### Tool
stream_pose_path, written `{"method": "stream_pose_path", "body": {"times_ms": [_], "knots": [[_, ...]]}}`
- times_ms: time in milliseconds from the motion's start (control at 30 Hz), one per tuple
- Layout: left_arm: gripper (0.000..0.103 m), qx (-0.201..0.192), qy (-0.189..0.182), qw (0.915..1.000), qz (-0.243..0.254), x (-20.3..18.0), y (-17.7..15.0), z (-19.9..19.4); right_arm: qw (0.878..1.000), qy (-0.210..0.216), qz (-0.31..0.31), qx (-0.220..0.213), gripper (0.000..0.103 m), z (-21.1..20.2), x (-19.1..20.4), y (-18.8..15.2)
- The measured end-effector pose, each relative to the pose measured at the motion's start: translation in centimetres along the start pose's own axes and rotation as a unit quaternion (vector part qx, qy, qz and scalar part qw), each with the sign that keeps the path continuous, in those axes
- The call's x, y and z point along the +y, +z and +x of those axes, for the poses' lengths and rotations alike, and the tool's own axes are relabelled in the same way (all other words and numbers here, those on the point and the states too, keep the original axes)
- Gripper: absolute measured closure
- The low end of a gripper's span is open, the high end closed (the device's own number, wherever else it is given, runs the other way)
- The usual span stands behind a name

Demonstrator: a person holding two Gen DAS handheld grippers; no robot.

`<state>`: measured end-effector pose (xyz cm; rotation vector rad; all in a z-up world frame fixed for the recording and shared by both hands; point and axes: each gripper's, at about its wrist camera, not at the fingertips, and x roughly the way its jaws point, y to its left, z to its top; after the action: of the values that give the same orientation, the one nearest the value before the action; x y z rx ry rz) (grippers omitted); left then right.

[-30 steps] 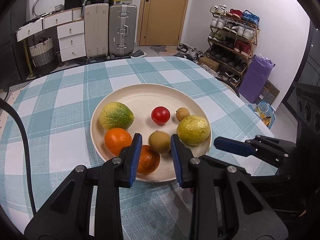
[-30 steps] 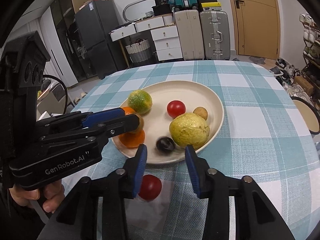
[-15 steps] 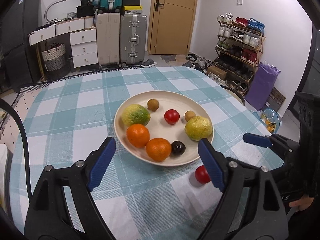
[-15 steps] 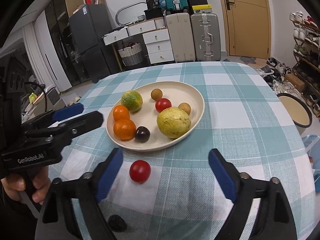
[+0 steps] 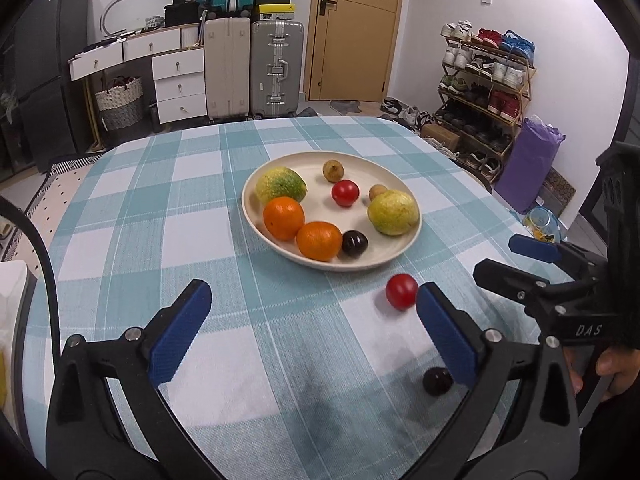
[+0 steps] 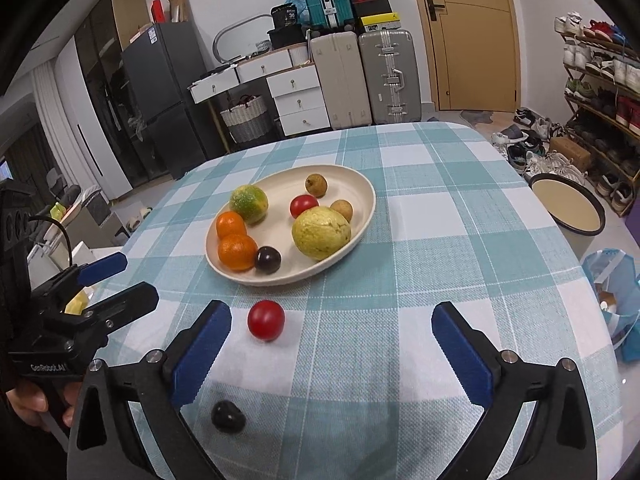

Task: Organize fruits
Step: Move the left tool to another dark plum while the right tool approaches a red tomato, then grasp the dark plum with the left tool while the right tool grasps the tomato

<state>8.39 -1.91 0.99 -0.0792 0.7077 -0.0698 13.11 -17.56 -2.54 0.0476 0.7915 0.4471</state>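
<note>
With both tongs [image 5: 308,332] [image 6: 331,354] just spread wide and empty, take the smooth, soft-skinned red tomato [image 6: 266,319] (prone to rolling on the surface [image 6: 420,240]) gently across its middle.

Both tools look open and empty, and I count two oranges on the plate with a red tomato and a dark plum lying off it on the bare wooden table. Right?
One thing is off: the table is not bare wood, it wears a teal-and-white checked cloth, as the right wrist view shows. The rest holds: left tool and right tool open and empty, two oranges on the plate, red tomato and dark plum off it.
</note>
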Motion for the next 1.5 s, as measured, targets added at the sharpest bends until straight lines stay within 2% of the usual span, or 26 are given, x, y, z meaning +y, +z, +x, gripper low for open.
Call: {"method": "stream_pose_path", "body": {"times_ms": [367,533,900,1000,1067,1133,1233,1333,1500], "knots": [[0.001,0.022,-0.019,0.9995,0.007,-1.6,-3.0,-0.4,0.999,0.0,-0.028,0.017,0.0,-1.0,0.9,-1.9],[0.001,0.044,-0.024,0.9986,0.016,-2.6,-4.4,0.3,0.999,0.0,-0.027,0.02,0.0,-1.1,0.9,-2.3],[0.002,0.084,-0.068,0.9937,0.03,-4.5,-5.8,2.0,0.999,0.0,-0.019,0.042,0.0,-0.5,0.7,-2.6],[0.01,0.091,-0.073,0.9925,0.036,-4.9,-5.9,2.5,0.999,0.001,-0.015,0.042,0.0,-0.4,0.6,-2.6],[0.021,0.099,-0.079,0.9912,0.039,-5.3,-6.1,2.9,0.999,0.0,-0.014,0.041,0.0,-0.4,0.5,-2.6],[0.027,0.105,-0.085,0.9898,0.045,-5.8,-6.3,3.1,0.999,-0.003,-0.011,0.04,0.0,-0.4,0.3,-2.5],[0.033,0.105,-0.088,0.9888,0.058,-6.5,-6.4,3.2,0.999,-0.007,-0.002,0.04,0.0,-0.4,-0.1,-2.4],[0.034,0.106,-0.088,0.9877,0.074,-7.3,-6.5,3.3,0.999,-0.009,0.007,0.04,0.0,-0.4,-0.5,-2.3],[0.051,0.105,-0.084,0.9868,0.09,-8.0,-6.6,3.2,0.999,-0.009,0.009,0.038,0.001,-0.4,-0.7,-2.4]]}}
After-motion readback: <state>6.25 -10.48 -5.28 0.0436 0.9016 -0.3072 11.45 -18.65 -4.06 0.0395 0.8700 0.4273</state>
